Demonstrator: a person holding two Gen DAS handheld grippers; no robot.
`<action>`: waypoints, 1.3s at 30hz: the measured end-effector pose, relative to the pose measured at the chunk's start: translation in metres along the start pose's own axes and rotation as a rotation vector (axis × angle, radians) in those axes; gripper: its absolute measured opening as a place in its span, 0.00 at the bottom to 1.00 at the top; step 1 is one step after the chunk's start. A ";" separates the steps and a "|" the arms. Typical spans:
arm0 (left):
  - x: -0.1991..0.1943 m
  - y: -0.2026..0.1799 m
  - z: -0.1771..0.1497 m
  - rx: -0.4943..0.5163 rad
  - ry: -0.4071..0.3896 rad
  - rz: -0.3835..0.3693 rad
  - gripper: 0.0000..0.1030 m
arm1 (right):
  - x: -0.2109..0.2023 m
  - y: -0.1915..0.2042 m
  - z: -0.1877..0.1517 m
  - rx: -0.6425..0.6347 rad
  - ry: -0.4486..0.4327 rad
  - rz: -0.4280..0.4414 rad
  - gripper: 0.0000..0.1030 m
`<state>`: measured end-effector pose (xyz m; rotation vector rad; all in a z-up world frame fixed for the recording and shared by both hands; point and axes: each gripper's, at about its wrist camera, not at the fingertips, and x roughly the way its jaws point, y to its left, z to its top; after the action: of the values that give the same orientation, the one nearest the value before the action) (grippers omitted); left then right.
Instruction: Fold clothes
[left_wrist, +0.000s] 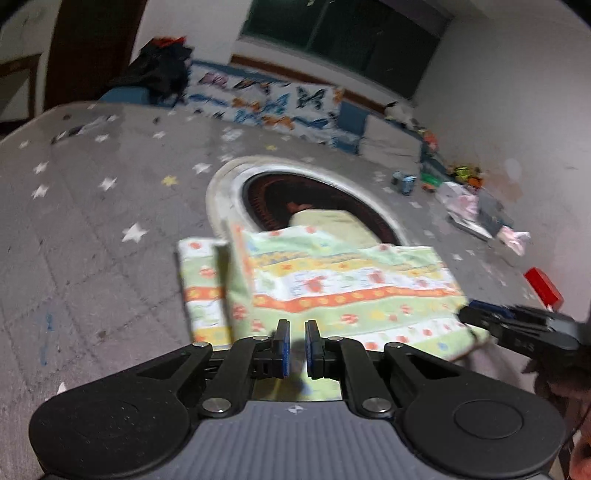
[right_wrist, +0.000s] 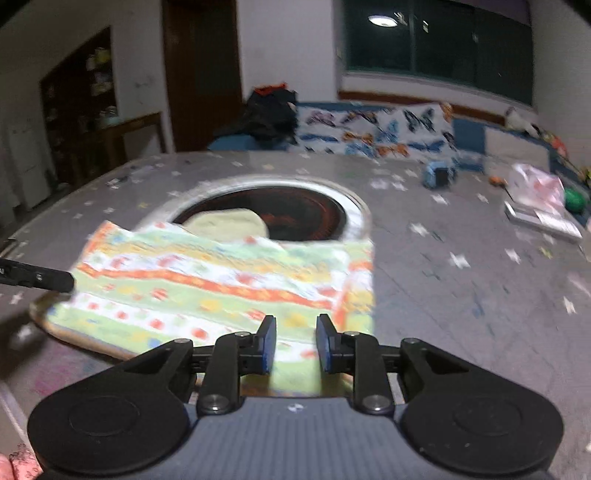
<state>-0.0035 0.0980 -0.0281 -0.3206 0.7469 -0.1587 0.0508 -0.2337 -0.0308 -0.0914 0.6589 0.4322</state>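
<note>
A folded garment with green, orange, yellow and white patterned stripes (left_wrist: 332, 291) lies on the grey star-print mat, partly over a round dark recess (left_wrist: 314, 195). My left gripper (left_wrist: 297, 339) hovers over its near edge, jaws a narrow gap apart and empty. The right gripper also shows at the garment's right edge in the left wrist view (left_wrist: 517, 325). In the right wrist view the garment (right_wrist: 221, 280) lies ahead of my right gripper (right_wrist: 295, 341), whose jaws are open and empty above its near edge. The left gripper's tip (right_wrist: 40, 280) touches the cloth's left edge.
A butterfly-print cushion (left_wrist: 273, 99) and dark clothes (left_wrist: 162, 70) stand at the mat's far edge. Toys, books and pink cloth (right_wrist: 535, 199) lie at the right. A red block (left_wrist: 543, 288) sits near the right gripper. A window (right_wrist: 436, 40) is behind.
</note>
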 end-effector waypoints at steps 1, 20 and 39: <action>0.002 0.004 0.000 -0.012 0.007 -0.001 0.09 | 0.000 -0.002 -0.003 0.002 0.004 -0.006 0.23; -0.003 0.017 0.020 -0.008 0.024 -0.076 0.09 | -0.044 0.021 -0.019 -0.070 0.062 -0.020 0.24; 0.042 0.031 0.052 -0.004 0.008 0.013 0.09 | 0.027 -0.008 0.030 0.058 0.029 0.026 0.24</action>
<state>0.0636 0.1286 -0.0296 -0.3193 0.7575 -0.1464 0.0900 -0.2245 -0.0240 -0.0339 0.7013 0.4372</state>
